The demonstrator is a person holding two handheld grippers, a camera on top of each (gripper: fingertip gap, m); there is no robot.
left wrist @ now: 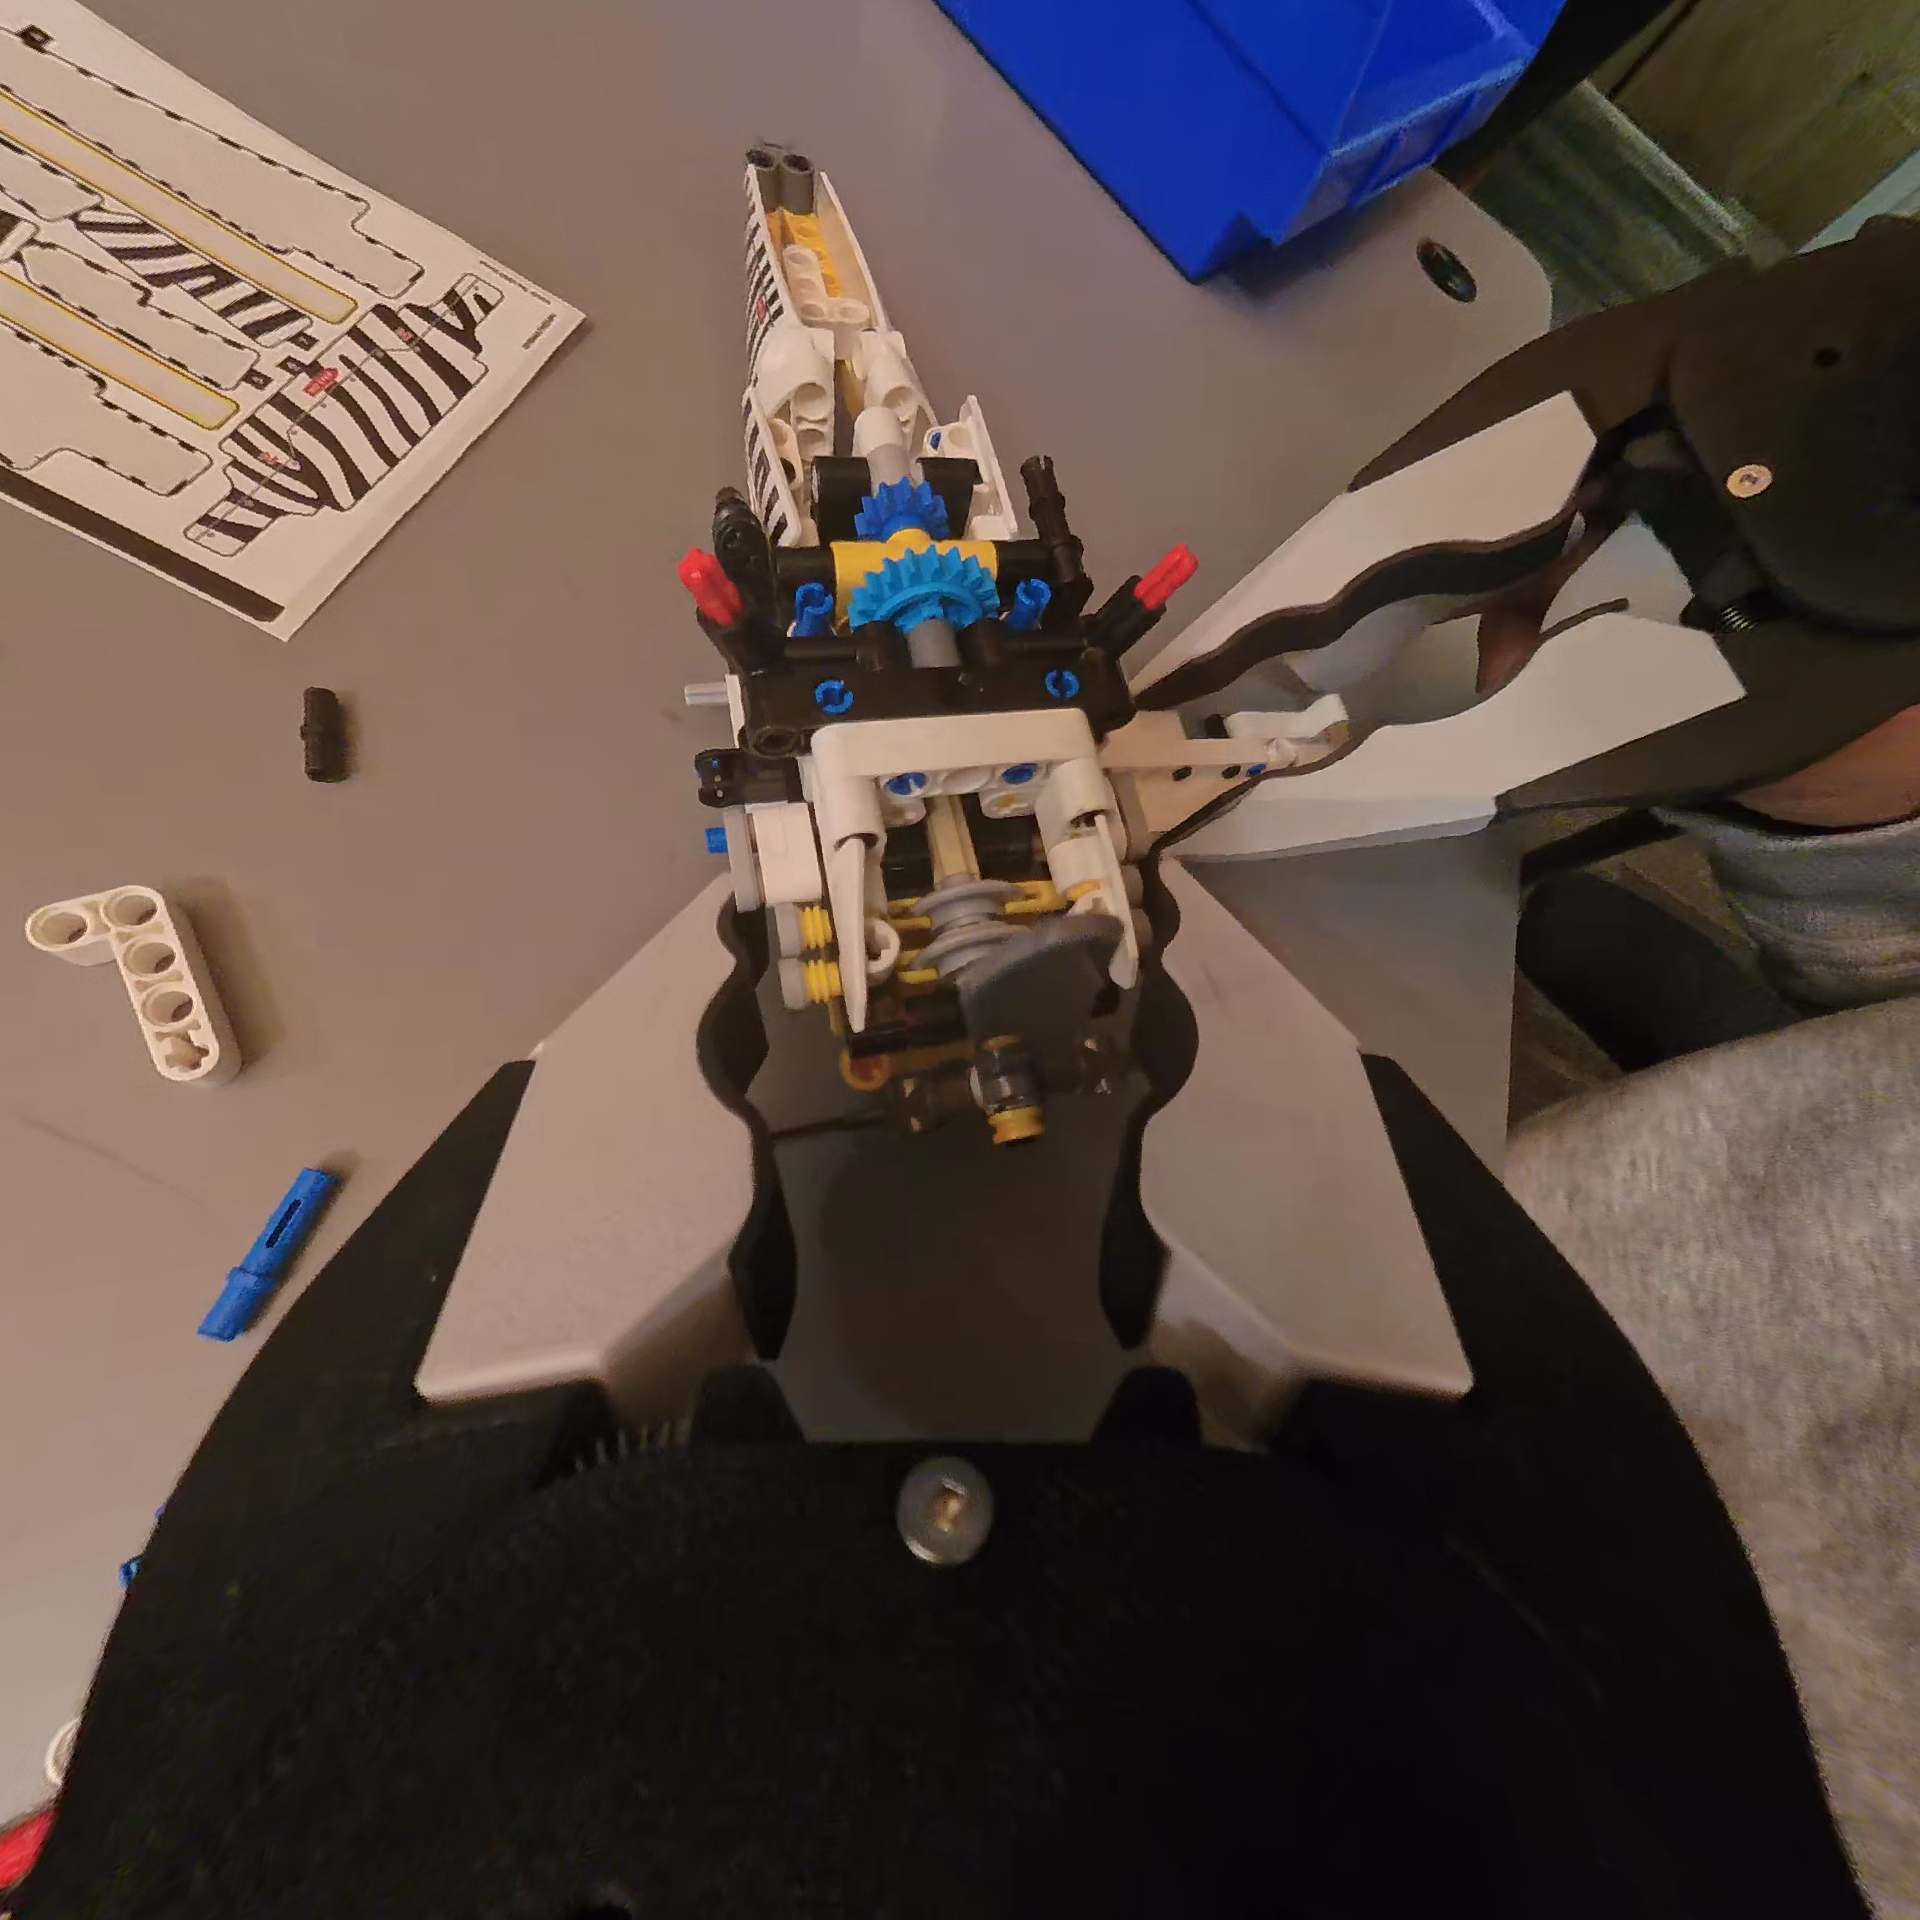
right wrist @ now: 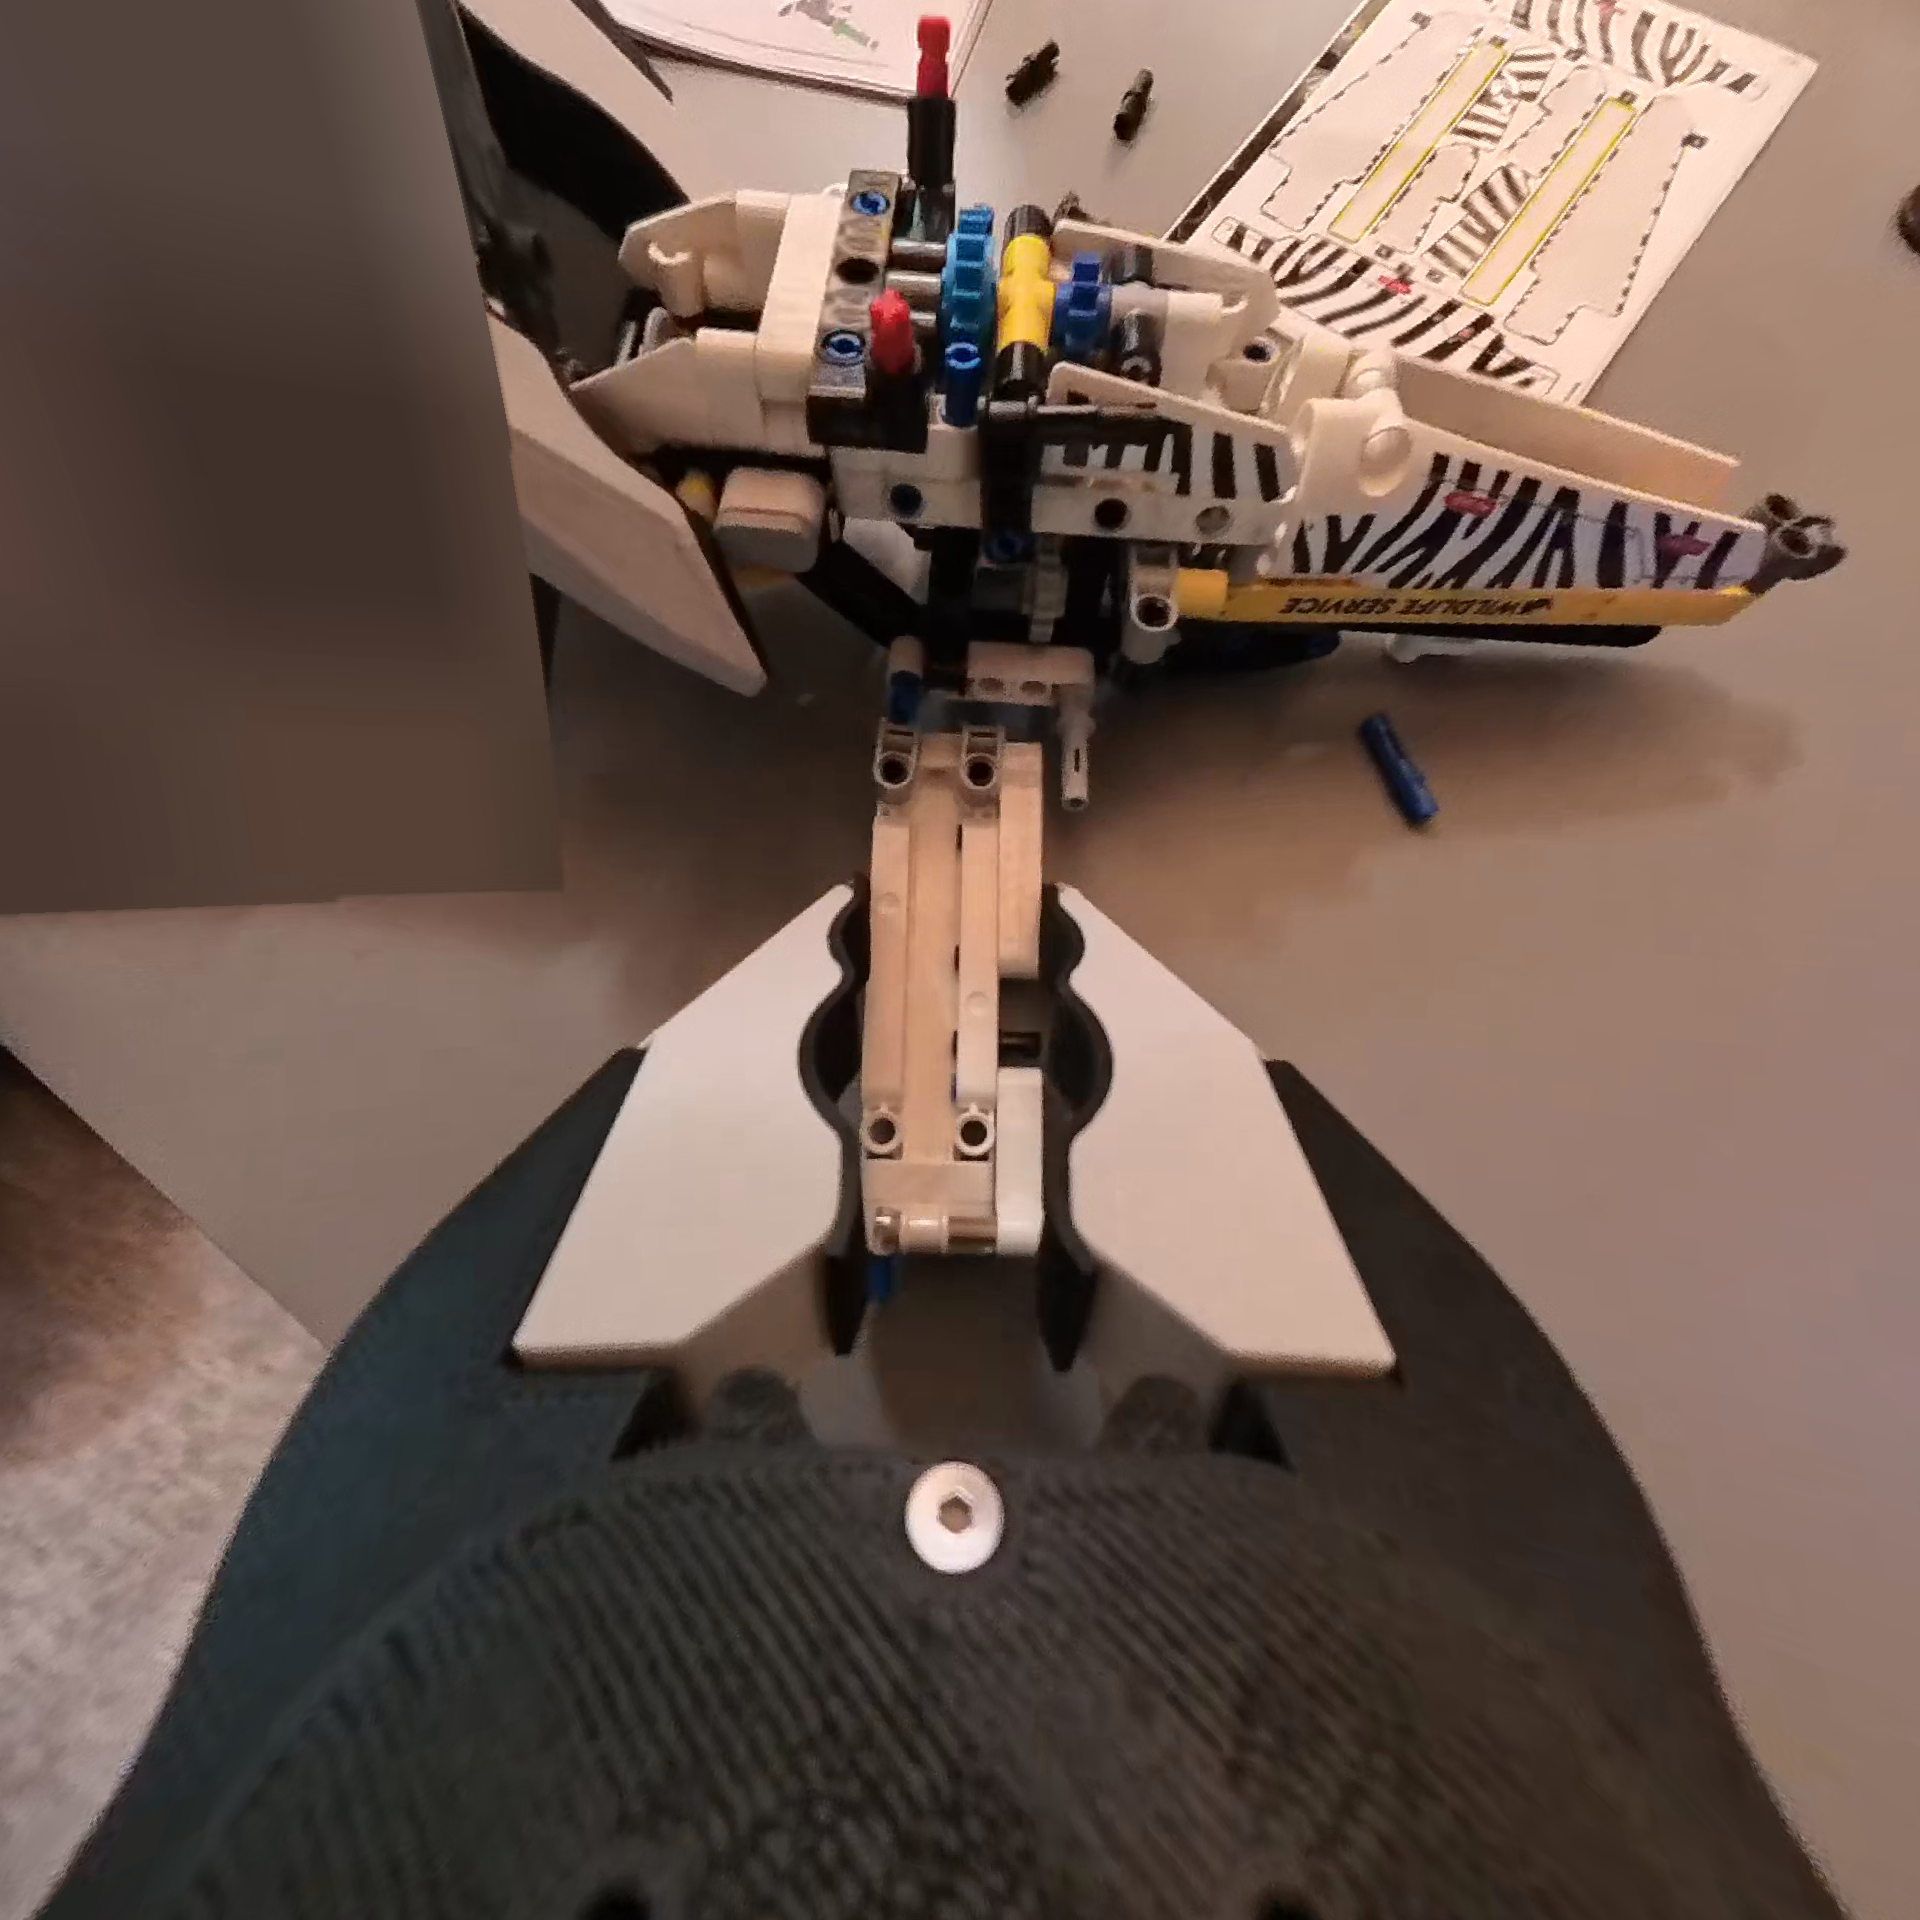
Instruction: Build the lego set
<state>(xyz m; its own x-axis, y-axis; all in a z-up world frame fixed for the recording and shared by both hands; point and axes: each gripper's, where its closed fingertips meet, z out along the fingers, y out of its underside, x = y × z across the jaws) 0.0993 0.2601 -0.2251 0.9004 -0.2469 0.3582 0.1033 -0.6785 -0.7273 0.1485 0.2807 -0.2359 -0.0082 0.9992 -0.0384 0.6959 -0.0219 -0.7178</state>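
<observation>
L gripper (left wrist: 940,997) is clamped on the near end of the lego model (left wrist: 914,665), a white/black build w/ blue gears and zebra-striped tail, held just above the grey table (left wrist: 499,810). R gripper (right wrist: 956,1049) is closed on a white beam assembly (right wrist: 951,997) that meets the model's side. Sticker sheet (left wrist: 208,312), white L-beam (left wrist: 140,971), blue pin (left wrist: 265,1252) and black pin (left wrist: 324,732) lie loose nearby.
</observation>
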